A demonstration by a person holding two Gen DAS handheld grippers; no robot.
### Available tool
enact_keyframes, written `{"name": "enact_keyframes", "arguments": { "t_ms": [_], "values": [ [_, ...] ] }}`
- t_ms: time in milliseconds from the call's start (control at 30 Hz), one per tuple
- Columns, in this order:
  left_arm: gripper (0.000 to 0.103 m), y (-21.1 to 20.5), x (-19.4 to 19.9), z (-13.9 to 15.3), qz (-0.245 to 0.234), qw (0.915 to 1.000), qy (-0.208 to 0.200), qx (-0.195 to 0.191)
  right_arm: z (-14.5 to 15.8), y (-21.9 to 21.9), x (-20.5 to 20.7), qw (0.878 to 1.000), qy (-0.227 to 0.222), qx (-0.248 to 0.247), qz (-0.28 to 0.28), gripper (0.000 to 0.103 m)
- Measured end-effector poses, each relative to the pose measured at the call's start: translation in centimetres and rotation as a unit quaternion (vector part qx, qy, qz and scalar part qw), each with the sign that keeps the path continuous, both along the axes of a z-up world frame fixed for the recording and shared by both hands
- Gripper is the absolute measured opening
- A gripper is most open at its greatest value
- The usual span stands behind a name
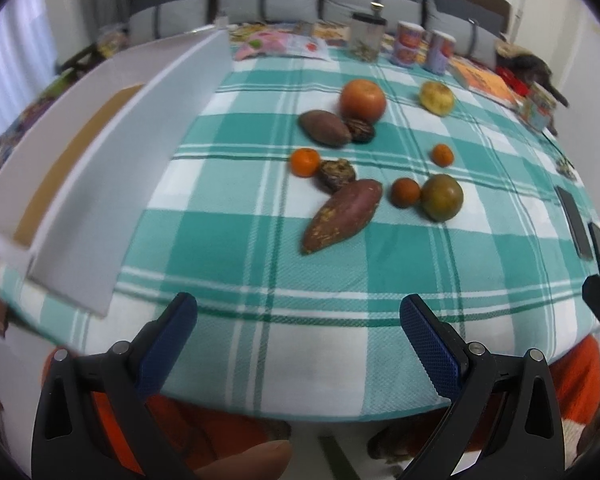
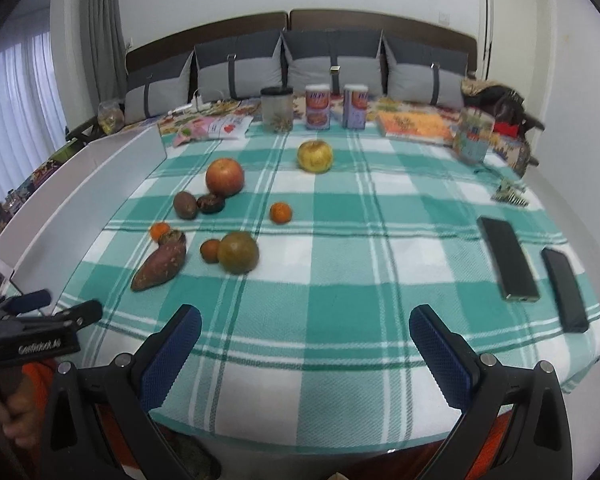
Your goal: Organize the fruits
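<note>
On the green checked tablecloth (image 1: 340, 264) lies loose produce: a red apple (image 1: 363, 99), a yellow apple (image 1: 437, 97), a green-brown round fruit (image 1: 442, 197), three small oranges (image 1: 305, 162), two sweet potatoes (image 1: 342, 215) and two dark wrinkled fruits (image 1: 337, 175). A long white box (image 1: 112, 184) stands along the left edge. My left gripper (image 1: 298, 312) is open and empty over the near table edge. My right gripper (image 2: 305, 326) is open and empty too, right of the left one. The red apple (image 2: 224, 177) and yellow apple (image 2: 315, 155) lie far ahead of it.
Two dark phones (image 2: 507, 258) lie at the right of the table. A jar (image 2: 276, 109), two cans (image 2: 318, 107), a book (image 2: 414, 124) and a printed cup (image 2: 473, 135) line the far edge. Grey cushions (image 2: 332, 66) sit behind. A hand (image 2: 18, 412) holds the left tool.
</note>
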State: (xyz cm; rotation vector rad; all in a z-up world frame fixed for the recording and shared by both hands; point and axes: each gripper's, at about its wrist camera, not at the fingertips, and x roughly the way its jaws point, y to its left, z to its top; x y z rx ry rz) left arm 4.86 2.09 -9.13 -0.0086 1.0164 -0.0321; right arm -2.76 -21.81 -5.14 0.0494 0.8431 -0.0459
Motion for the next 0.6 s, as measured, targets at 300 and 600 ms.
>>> {"name": "enact_keyframes", "arguments": {
  "t_ms": [300,600],
  "values": [
    [0.102,-0.4,4.1,-2.3,-0.041,0.9987,0.027,0.014,-0.9,-2.0,-0.1,1.000,0.006,0.019,-0.017,0.103],
    [0.101,-2.0,9.1,-4.5,-0.091,0.9956,0.023,0.008,-1.3,-1.9,0.1,1.000,0.018,0.013,-0.015,0.103]
  ]
}}
